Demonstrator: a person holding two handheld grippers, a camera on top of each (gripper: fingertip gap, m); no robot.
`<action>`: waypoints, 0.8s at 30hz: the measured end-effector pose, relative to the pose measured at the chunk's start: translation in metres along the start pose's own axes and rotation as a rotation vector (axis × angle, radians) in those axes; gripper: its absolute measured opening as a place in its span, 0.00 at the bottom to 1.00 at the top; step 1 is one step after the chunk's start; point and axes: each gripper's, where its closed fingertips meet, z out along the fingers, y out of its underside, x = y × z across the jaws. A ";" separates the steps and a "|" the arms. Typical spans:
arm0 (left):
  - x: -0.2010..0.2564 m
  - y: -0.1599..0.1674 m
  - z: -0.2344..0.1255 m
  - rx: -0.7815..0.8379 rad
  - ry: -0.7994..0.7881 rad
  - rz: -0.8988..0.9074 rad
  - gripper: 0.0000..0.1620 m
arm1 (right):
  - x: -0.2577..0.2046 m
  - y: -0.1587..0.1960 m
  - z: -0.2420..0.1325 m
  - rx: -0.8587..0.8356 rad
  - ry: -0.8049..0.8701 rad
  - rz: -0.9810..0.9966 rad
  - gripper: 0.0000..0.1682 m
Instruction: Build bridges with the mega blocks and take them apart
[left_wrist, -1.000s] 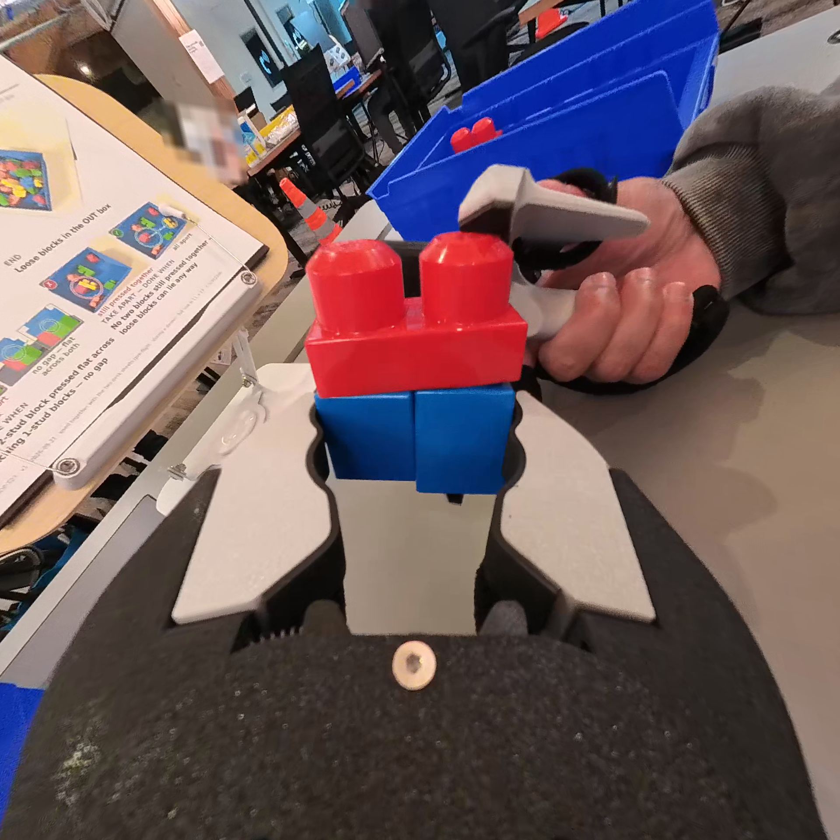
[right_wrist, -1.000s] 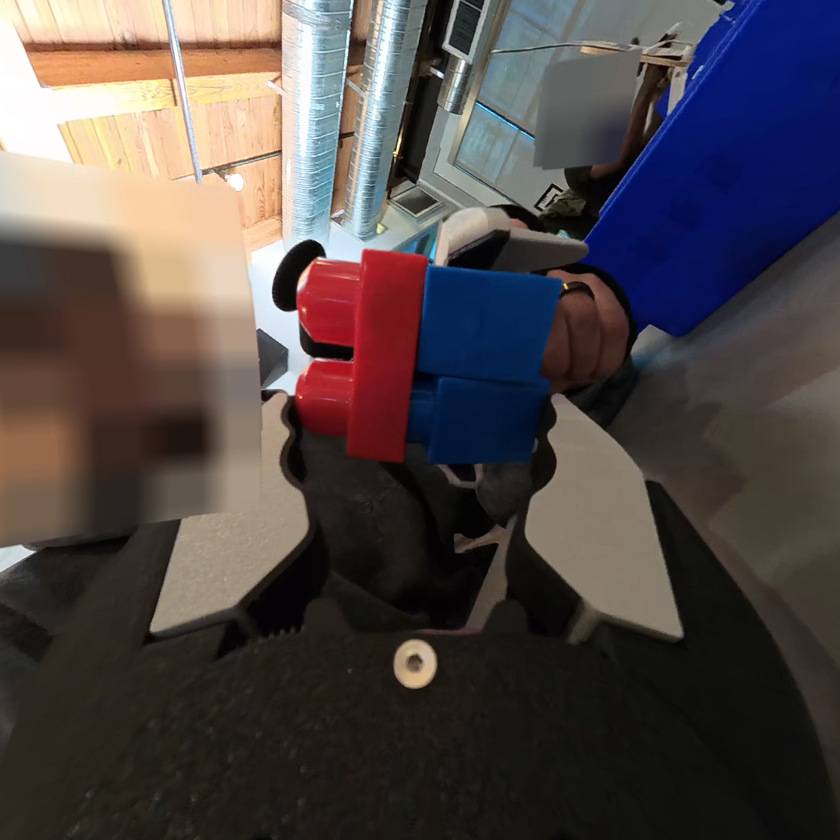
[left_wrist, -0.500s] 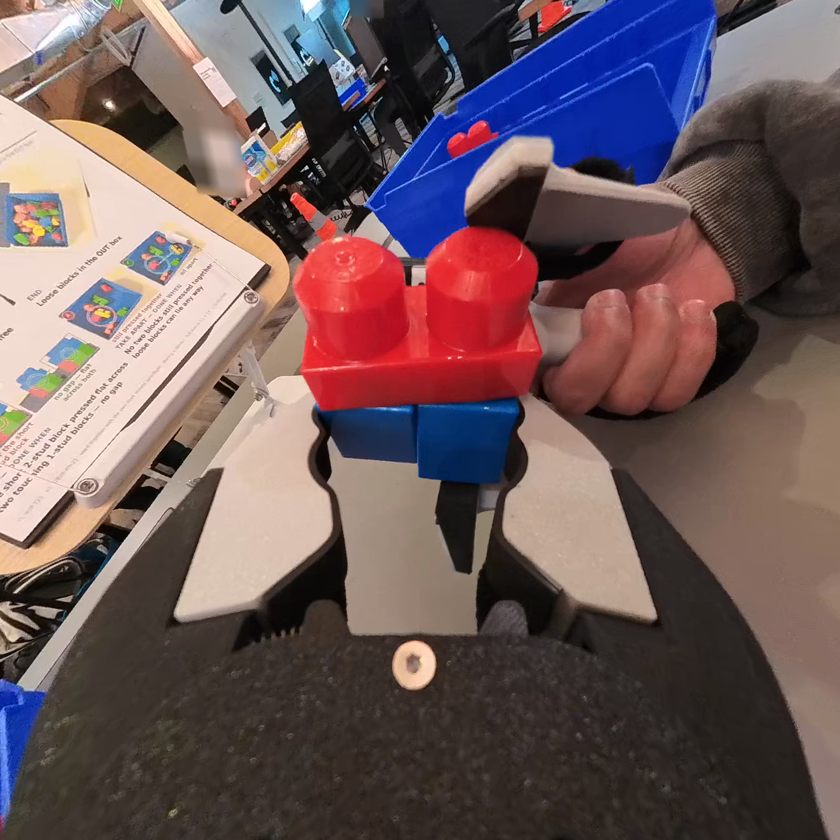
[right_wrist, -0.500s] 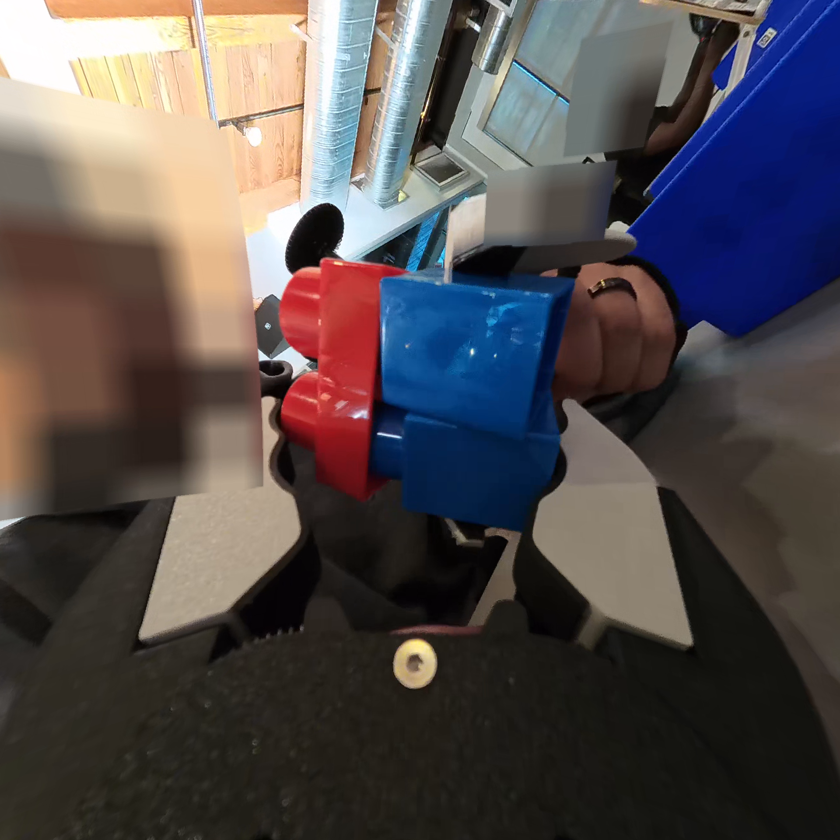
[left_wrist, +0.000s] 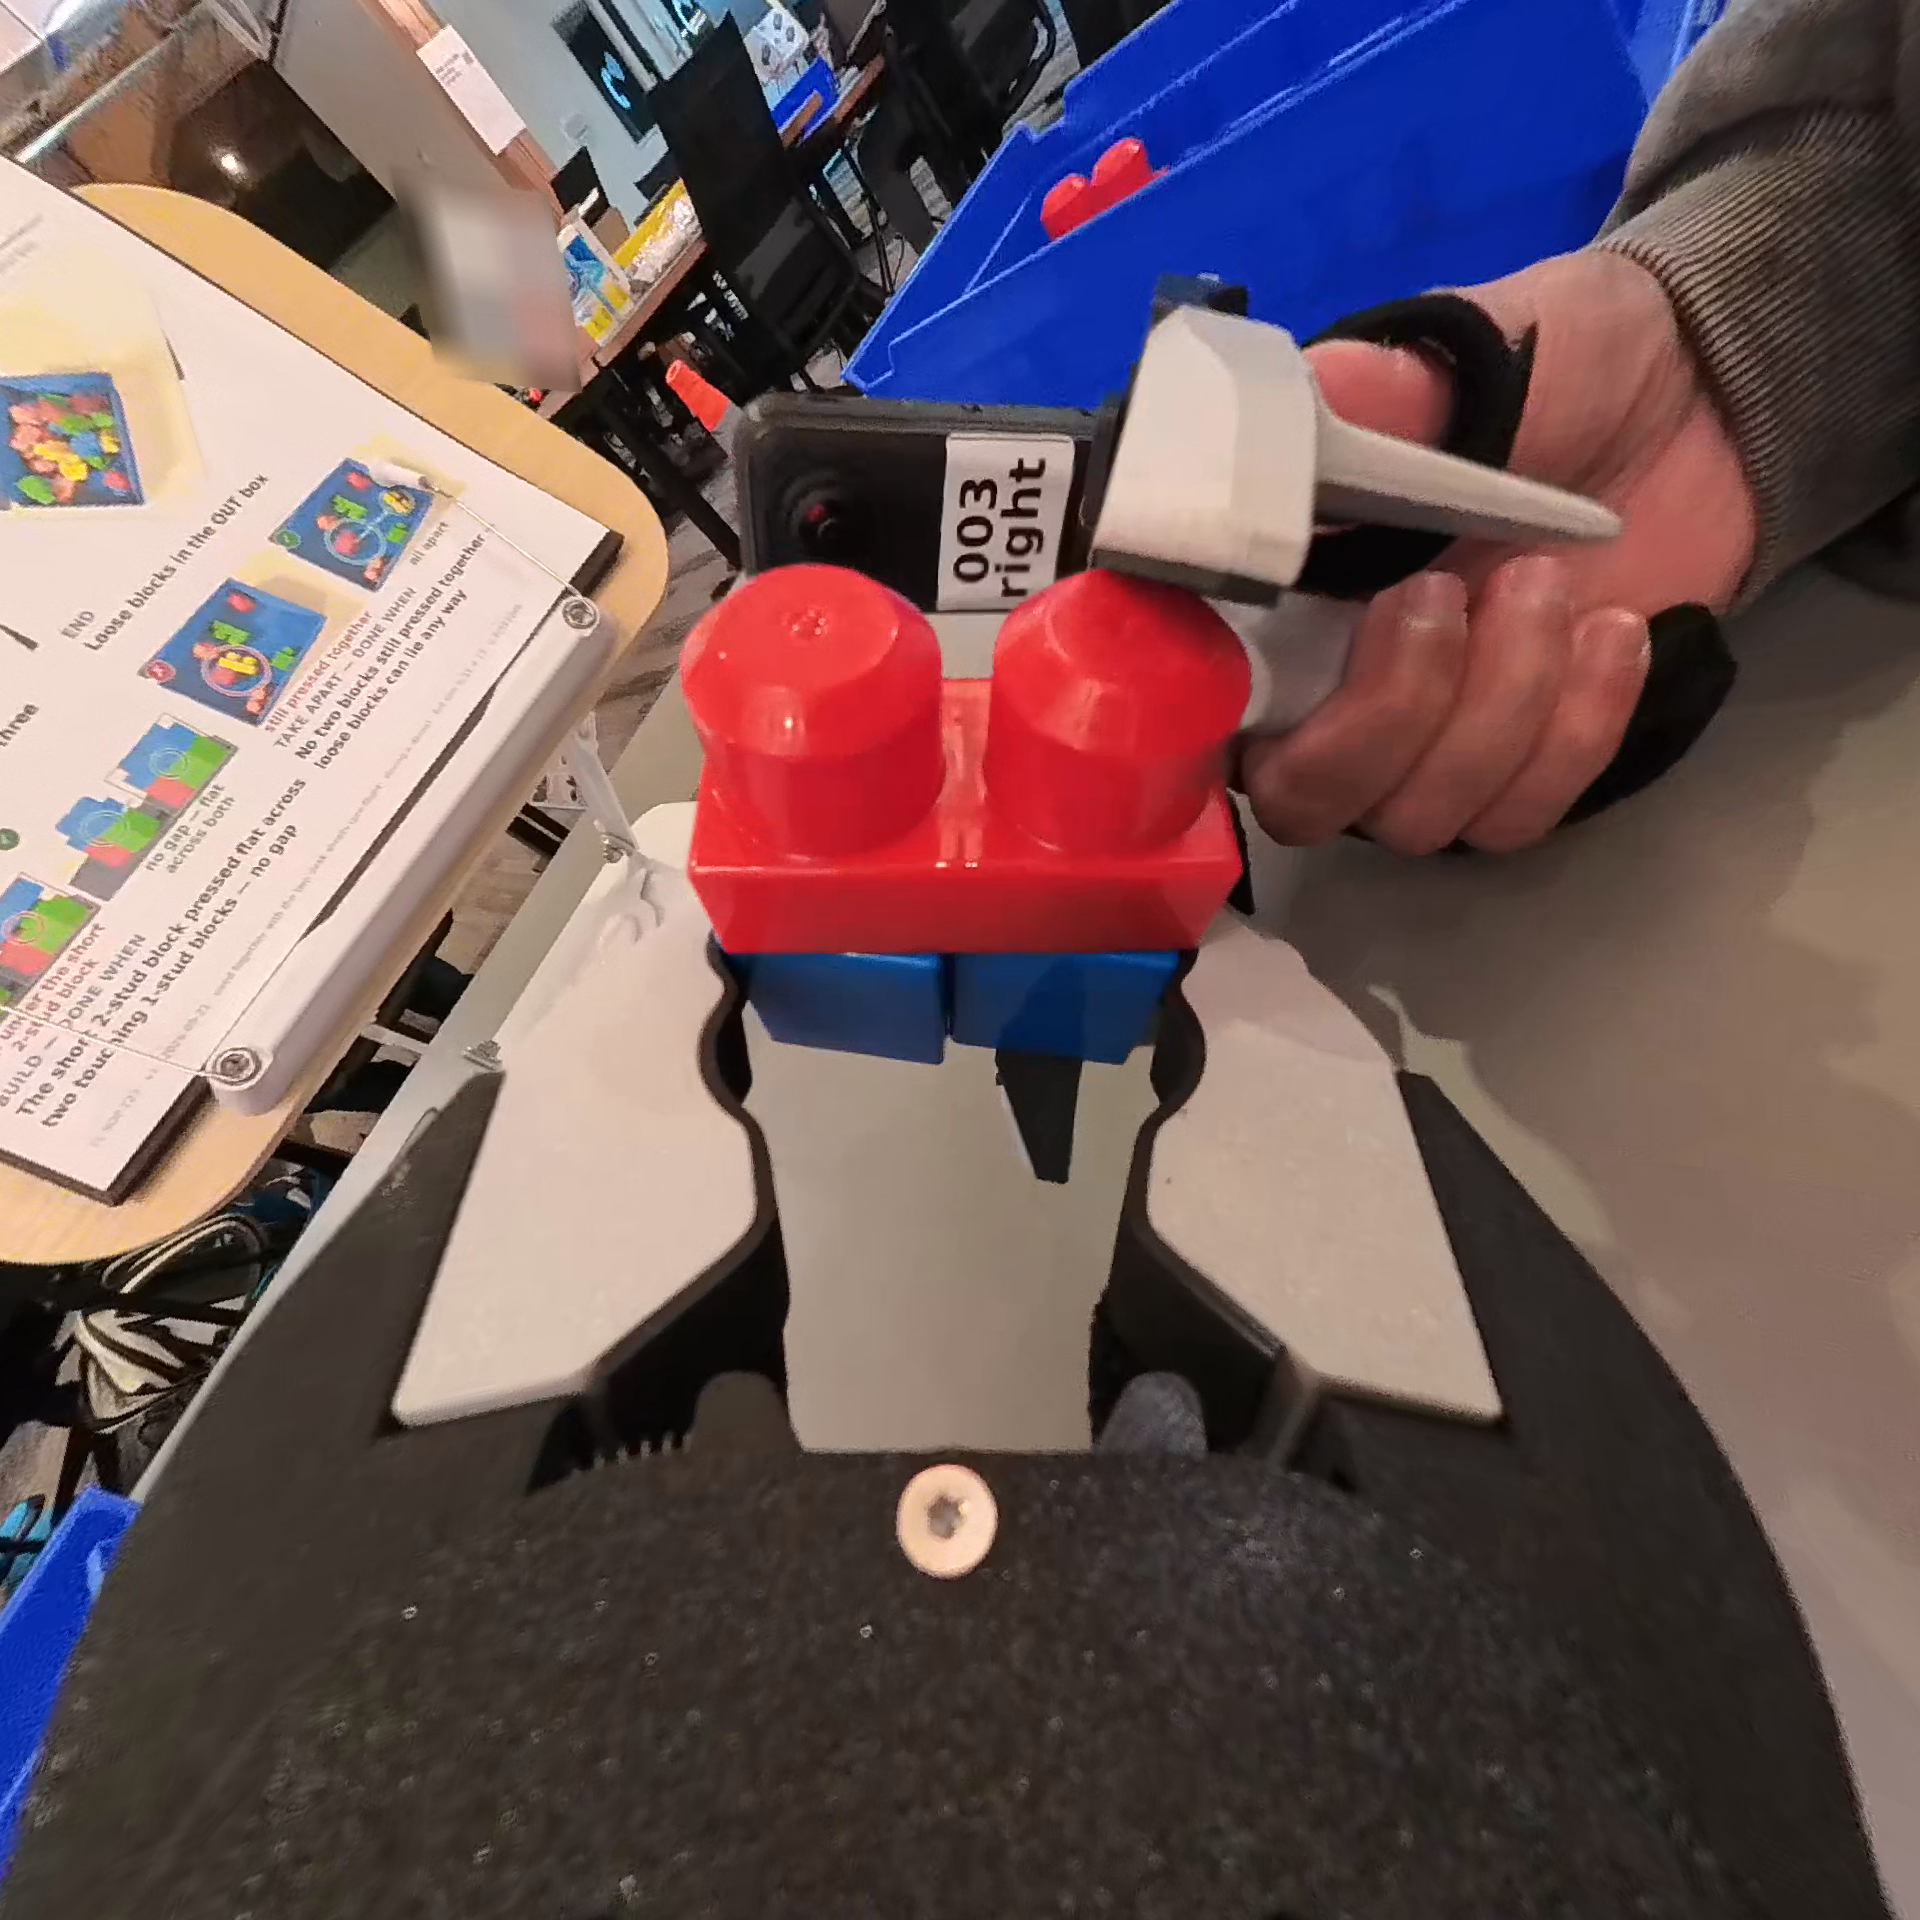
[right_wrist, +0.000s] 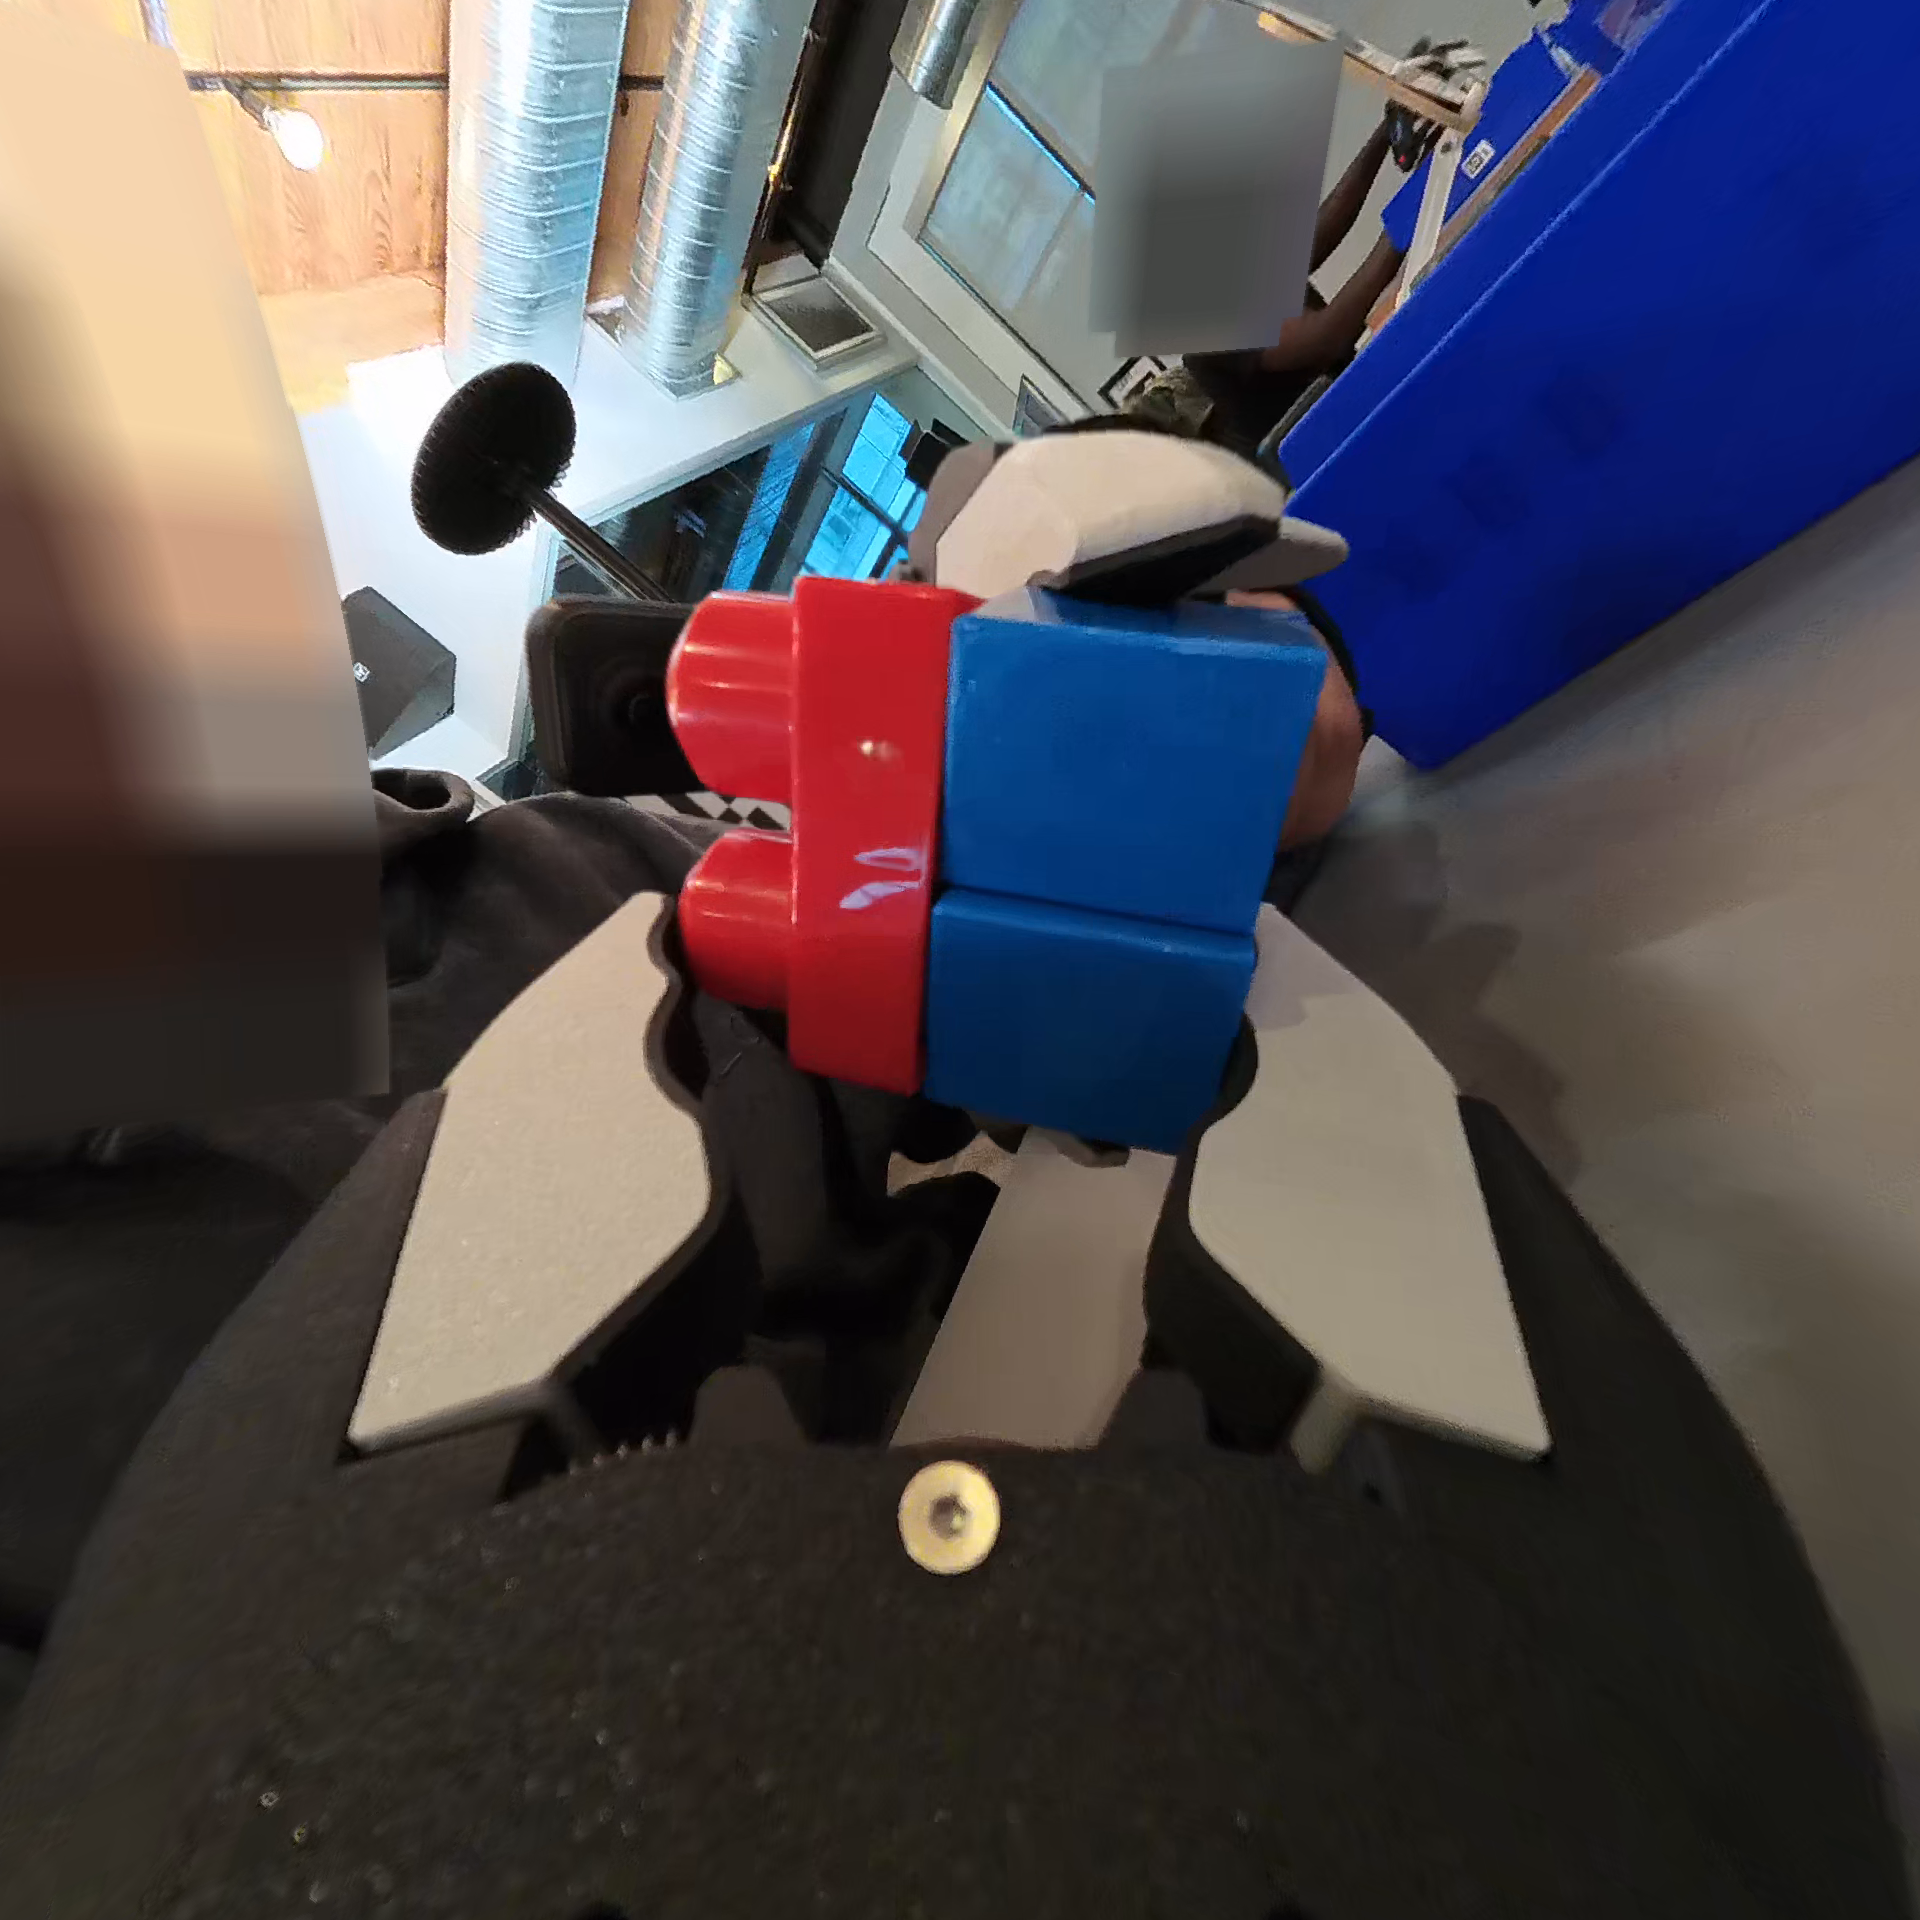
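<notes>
A bridge of a red two-stud block (left_wrist: 966, 873) pressed onto two blue one-stud blocks (left_wrist: 1049, 1003) is held in the air between both grippers. My left gripper (left_wrist: 951, 1023) is shut on the two blue blocks from their sides. In the right wrist view the bridge lies sideways, with the red block (right_wrist: 862, 831) on the left and the blue blocks (right_wrist: 1122, 769) on the right. My right gripper (right_wrist: 956, 966) is shut on it, one finger at a red stud and the other at a blue block's base. Its upper finger (left_wrist: 1205, 457) lies on the right stud in the left wrist view.
A blue bin (left_wrist: 1299, 208) with a red block (left_wrist: 1101, 187) in it stands behind on the grey table (left_wrist: 1662, 1039); its wall also shows in the right wrist view (right_wrist: 1610, 468). An instruction board (left_wrist: 260, 727) leans at the left on a wooden top. One gripper's finger ends stand about 5 cm off the other's.
Both grippers keep hold of the bridge. It has tilted so its studs face the left camera more, and the right gripper has turned, so its camera now shows behind the studs.
</notes>
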 end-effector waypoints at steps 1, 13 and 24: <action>0.000 -0.001 0.000 0.005 0.000 0.002 0.47 | -0.001 0.000 0.000 -0.001 -0.002 -0.004 0.57; 0.002 -0.014 -0.004 0.105 0.065 -0.102 0.47 | -0.021 -0.009 0.001 0.112 -0.243 0.218 0.57; 0.012 -0.019 0.010 0.116 0.108 -0.155 0.46 | -0.006 -0.028 -0.027 0.175 -0.174 0.254 0.68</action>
